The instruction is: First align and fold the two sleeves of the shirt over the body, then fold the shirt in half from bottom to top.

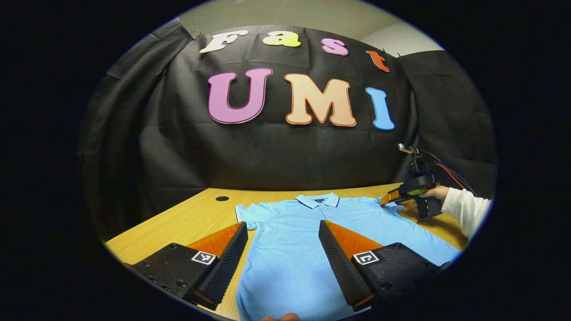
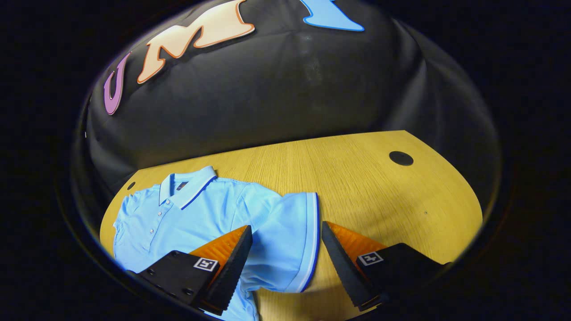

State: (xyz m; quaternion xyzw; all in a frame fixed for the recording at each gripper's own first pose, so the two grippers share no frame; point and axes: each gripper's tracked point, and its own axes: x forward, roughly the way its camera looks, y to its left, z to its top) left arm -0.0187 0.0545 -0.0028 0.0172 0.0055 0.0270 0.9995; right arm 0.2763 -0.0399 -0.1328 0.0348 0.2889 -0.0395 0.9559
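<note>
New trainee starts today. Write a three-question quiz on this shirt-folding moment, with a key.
1. True or false: the right gripper is shut on the sleeve.
2. What colour is the shirt: A red, B light blue, C white?
3. What does the shirt lie on?

Key: 1 false, it is open with the sleeve between its fingers. 2 B. 3 the wooden table.

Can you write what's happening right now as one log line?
shirt: flat, unfolded | left gripper: open above body | right gripper: open over sleeve | table
</note>
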